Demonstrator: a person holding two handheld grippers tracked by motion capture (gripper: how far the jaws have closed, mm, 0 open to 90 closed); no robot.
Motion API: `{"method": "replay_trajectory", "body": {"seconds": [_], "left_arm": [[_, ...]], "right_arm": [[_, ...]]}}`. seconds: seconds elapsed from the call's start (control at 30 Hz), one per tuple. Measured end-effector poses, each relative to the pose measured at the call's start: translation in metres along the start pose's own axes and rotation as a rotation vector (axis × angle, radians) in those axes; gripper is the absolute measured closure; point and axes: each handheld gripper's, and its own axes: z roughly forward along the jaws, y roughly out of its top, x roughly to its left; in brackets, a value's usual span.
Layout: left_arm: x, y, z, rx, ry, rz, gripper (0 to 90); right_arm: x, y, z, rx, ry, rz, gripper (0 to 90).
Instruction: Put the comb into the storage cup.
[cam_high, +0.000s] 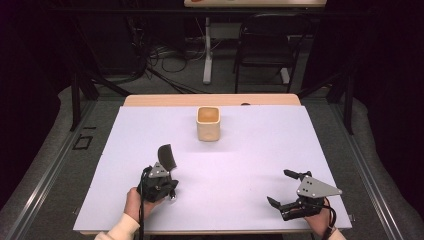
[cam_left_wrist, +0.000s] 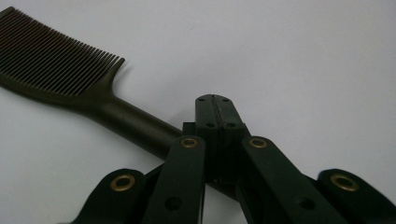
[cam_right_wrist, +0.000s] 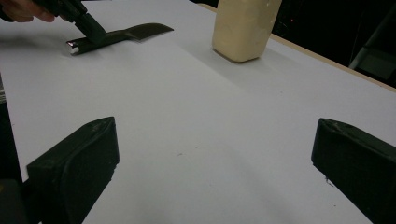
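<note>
While you hold the left tool (cam_high: 167, 172) near the front left part of the surface (cam_high: 250, 165), its two black jaws are pressed together on the handle of a dark comb (cam_left_wrist: 70, 77). From the left gripper view you can see that the jaws meet with almost no gap, and the handle passes behind them and goes up to the left, where the fine teeth of the comb spread out like a fan. The comb is close to the white surface, but you cannot tell if it rests on it or is lifted a little. From the high view the toothed head of the comb (cam_high: 166, 155) points away from you, just beyond the tool, and your left hand (cam_high: 136, 201) grips the body of the tool from behind. The right tool (cam_high: 283, 187) is well apart from it, near the front right part of the surface, and it is spread wide with nothing between the jaws; the right gripper view shows one jaw at each lower corner and bare white surface between them. Your right hand (cam_high: 320, 220) holds it at the front edge. Farther out, a cream cup (cam_high: 208, 123) with rounded square shape stands upright near the back middle of the surface, well apart from both tools and from the comb.
</note>
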Motion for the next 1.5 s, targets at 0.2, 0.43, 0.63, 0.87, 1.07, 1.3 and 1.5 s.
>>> {"method": "replay_trajectory", "body": {"seconds": [0.2, 0.43, 0.63, 0.87, 1.07, 1.3, 1.5], "left_arm": [[0.001, -0.001, -0.001, 0.009, 0.013, -0.001, 90.0], [0.001, -0.001, -0.001, 0.025, 0.034, 0.012, 90.0], [0.005, -0.003, -0.004, 0.028, 0.059, 0.012, 90.0], [0.010, -0.004, -0.005, 0.030, 0.076, -0.005, 90.0], [0.012, -0.004, -0.006, 0.034, 0.092, -0.006, 90.0], [0.014, -0.004, -0.005, 0.039, 0.109, -0.001, 90.0], [0.018, -0.004, -0.004, 0.043, 0.113, 0.001, 90.0]], "right_arm": [[0.000, 0.000, 0.000, 0.000, 0.002, 0.002, 0.3], [0.001, 0.000, 0.000, 0.000, 0.001, -0.001, 0.3], [0.000, 0.000, 0.000, 0.004, 0.001, -0.005, 0.4], [0.001, 0.000, 0.000, 0.010, 0.000, -0.002, 0.4], [0.000, 0.000, 0.001, 0.016, 0.003, 0.002, 0.4], [0.000, 0.000, 0.001, 0.015, 0.003, -0.001, 0.4], [0.000, 0.000, 0.001, 0.016, 0.003, 0.004, 0.5]]}}
